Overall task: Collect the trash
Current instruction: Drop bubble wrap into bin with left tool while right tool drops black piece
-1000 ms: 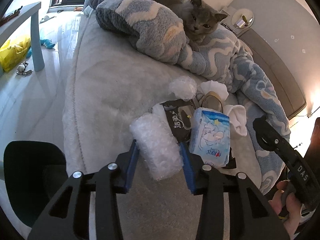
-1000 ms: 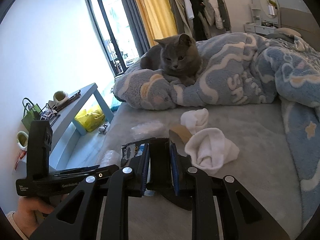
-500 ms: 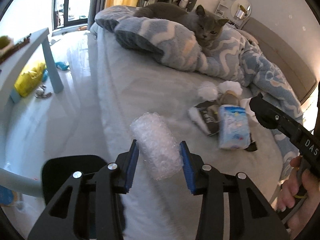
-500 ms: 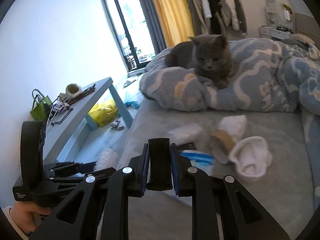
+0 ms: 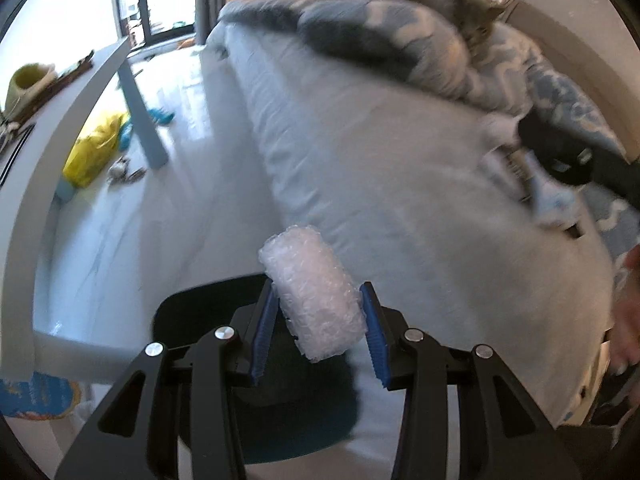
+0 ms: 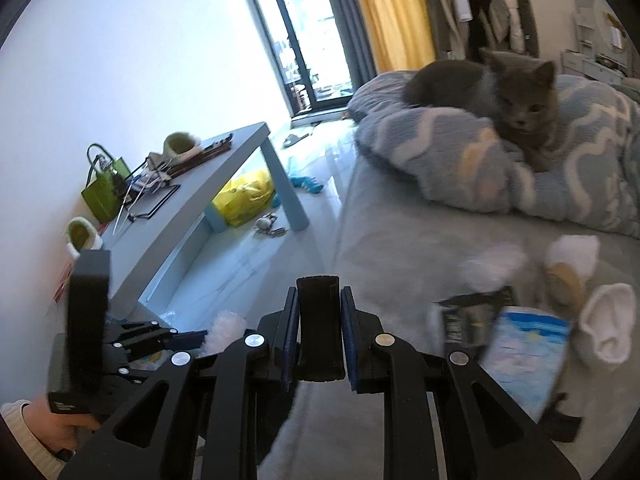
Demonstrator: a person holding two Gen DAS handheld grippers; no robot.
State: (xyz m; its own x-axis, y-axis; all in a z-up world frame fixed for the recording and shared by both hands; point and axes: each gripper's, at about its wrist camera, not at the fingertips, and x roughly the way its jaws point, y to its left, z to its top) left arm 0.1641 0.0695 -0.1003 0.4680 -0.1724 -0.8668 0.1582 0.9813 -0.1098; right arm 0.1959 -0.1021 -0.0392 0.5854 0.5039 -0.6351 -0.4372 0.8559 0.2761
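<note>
- Your left gripper (image 5: 318, 336) clamps a bubble-wrap roll (image 5: 314, 294) above a black bin (image 5: 256, 380), off the bed's (image 5: 400, 184) edge.
- Your right gripper (image 6: 319, 338), nearly closed, grips a black block (image 6: 320, 328) over that edge.

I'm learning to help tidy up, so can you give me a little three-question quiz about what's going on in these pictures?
1. True or false: the left gripper holds a roll of bubble wrap.
2. What dark thing sits below the bubble wrap, beside the bed? A) a bin B) a shoe C) a pillow
3. Fill in: on the blanket lies a grey ____.

Key
1. True. The blue pads press the roll from both sides.
2. A, the bin. It looks like the place to drop the roll.
3. Cat. Meanwhile the right gripper is shut on a black piece.
</note>
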